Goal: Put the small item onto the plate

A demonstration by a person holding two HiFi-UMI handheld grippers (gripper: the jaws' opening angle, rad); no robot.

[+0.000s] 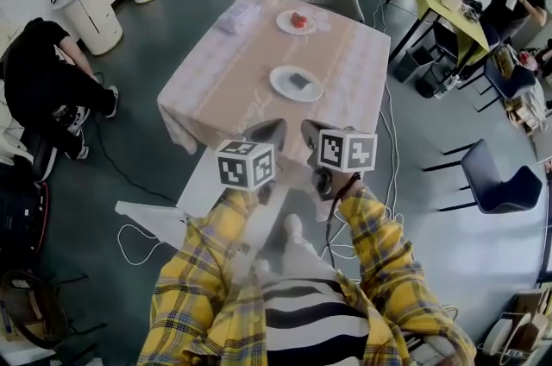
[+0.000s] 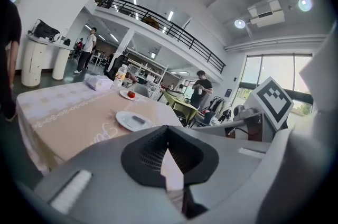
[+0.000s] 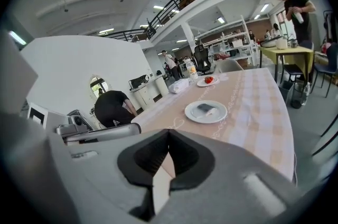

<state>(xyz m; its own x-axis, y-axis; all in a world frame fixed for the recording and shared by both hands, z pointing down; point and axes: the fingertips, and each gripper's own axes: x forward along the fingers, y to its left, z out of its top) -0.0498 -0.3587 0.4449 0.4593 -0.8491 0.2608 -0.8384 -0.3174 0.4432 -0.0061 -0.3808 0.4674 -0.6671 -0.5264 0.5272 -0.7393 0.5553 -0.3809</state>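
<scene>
Left tongs (image 2: 168, 129) and right tongs (image 3: 169, 132) were both pinched closed on nothing, side by side short of the table (image 1: 216, 88). The small dark item (image 1: 299, 81) lay on the near plate (image 1: 278, 85), well apart from them.

Matt woven tablecloth (image 1: 250, 71); glossy white plate (image 1: 278, 85); smooth, slightly shiny floor (image 1: 142, 53).

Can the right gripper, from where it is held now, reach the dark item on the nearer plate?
Probably not. The right gripper is held back at the near edge of the table, shut, and the dark item lies on the plate further in. Nothing stands between them, so stepping forward should do.
</scene>
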